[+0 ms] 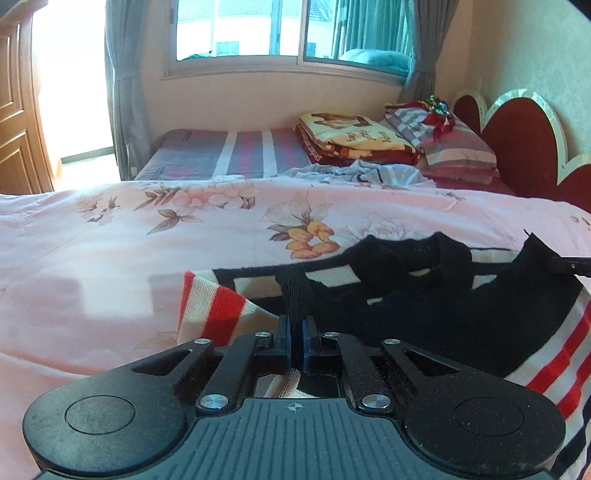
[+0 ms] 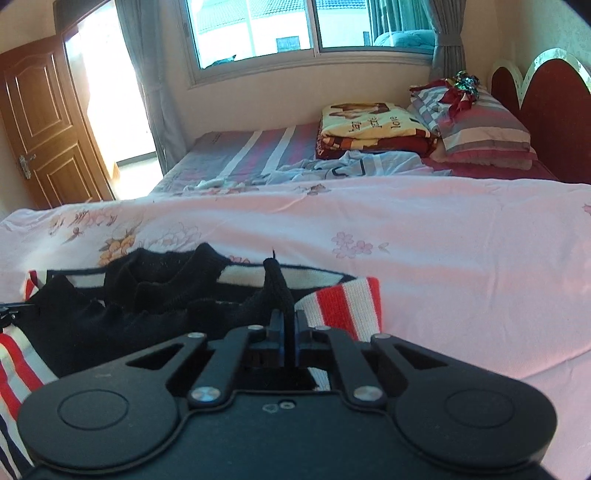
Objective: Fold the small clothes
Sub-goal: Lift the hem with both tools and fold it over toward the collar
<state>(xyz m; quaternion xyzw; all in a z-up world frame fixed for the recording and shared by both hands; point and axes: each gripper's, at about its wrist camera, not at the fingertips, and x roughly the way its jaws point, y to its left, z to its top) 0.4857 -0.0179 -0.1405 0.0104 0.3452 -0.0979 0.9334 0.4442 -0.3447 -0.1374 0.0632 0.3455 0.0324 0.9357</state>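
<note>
A small knit sweater [image 1: 424,314], black with red, white and navy stripes, lies on the pink floral bedspread [image 1: 147,229]. My left gripper [image 1: 295,325] is shut on a black edge of the sweater at its left side. My right gripper [image 2: 288,325] is shut on a black edge of the same sweater [image 2: 147,314] at its right side, with the fabric standing up between the fingers. The right gripper's tip shows at the right edge of the left wrist view [image 1: 570,265]. The black collar part is bunched up in the middle.
Beyond the bedspread lie a light blue garment [image 2: 369,166], a folded yellow and red blanket [image 2: 373,125], striped pillows [image 2: 480,125] and a red headboard [image 2: 554,110]. A window [image 2: 295,29] and curtains are behind; a wooden door [image 2: 40,125] stands left.
</note>
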